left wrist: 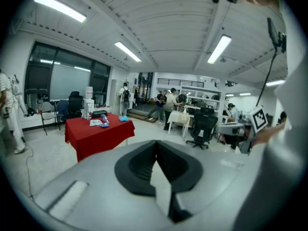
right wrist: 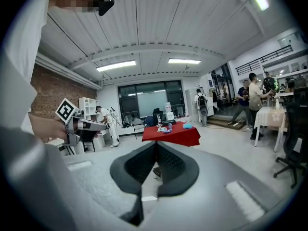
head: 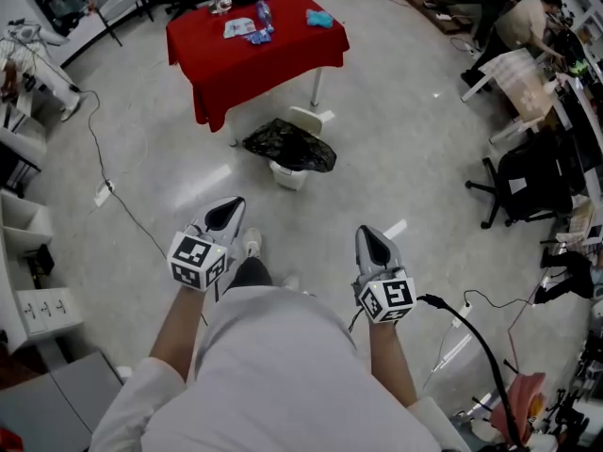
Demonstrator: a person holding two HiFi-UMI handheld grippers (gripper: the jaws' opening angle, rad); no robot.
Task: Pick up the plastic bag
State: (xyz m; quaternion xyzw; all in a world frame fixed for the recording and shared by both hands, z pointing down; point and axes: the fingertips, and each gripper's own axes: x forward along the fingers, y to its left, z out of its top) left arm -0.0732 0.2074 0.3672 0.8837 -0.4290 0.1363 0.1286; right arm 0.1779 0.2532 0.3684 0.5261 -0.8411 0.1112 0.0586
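Head view: black plastic bag (head: 290, 145) sits crumpled over a small white bin (head: 286, 176) on the floor (head: 179, 149), just off the near edge of the red-clothed surface (head: 254, 59), close to that surface's near right leg. The bag is well ahead of the person and nothing is touching it. Left tongs (head: 226, 214) and right tongs (head: 377, 245) are both held out in front of the body, one to each side and well apart, with a shoe (head: 252, 243) showing between them. Both forearms are extended with the hands low, and the tips aim forward and slightly down toward the bin. Each gripper view shows its dark pads pressed together with nothing held between them, so both pairs are fully closed and empty. Step in hand looks like the approach, with the grasp not yet begun. To do it well, I judge: get within reach of the bin, tip the tongs down more steeply, and spread one pair before it reaches the film. Aim for a raised, bunched fold near the top of the bag, not a flat stretch, since thin film will likely slip from a shallow pinch. Lift straight up. The bag may drag the light bin along, so the other pair could steady the bin's rim.
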